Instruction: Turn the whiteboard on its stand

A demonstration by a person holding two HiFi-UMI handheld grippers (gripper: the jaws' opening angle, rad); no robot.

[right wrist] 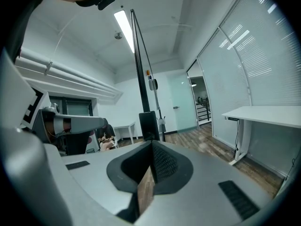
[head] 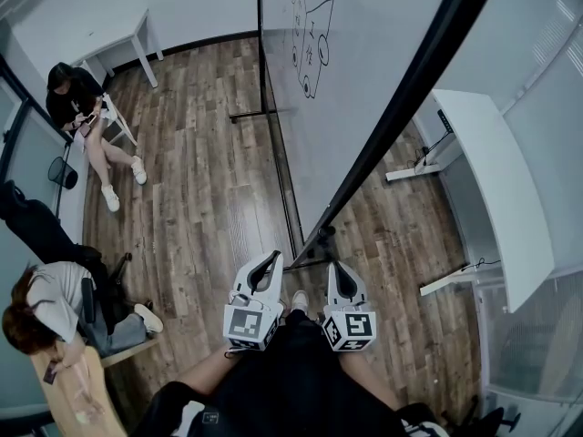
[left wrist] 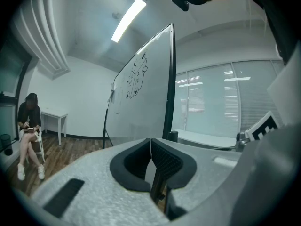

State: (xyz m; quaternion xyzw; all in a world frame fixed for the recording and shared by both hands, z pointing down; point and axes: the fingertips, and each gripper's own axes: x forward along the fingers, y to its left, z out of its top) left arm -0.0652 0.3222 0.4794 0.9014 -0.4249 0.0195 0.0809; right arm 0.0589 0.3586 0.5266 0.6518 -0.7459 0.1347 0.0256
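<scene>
Two grippers: left gripper (head: 271,259) and right gripper (head: 336,268) are held side by side, low in the head view, both pointing forward at about level.
Left fingers: the jaws are pressed together at the tips, with nothing between them.
Right fingers: the jaws are also fully together and hold nothing.
Whiteboard: the whiteboard (head: 364,89) stands on its stand (head: 314,247) on the wooden floor (head: 200,198); its near black edge is just ahead of both grippers, between their tips.
Board face: the white side with a black marker drawing (head: 310,25) is toward the left gripper; the right gripper view sees the board edge-on.
Right side: a white desk (head: 496,180) stands near the glass wall.
Left side: one seated person (head: 77,107) is well apart from the board, and another seated person (head: 46,308) is lower.
</scene>
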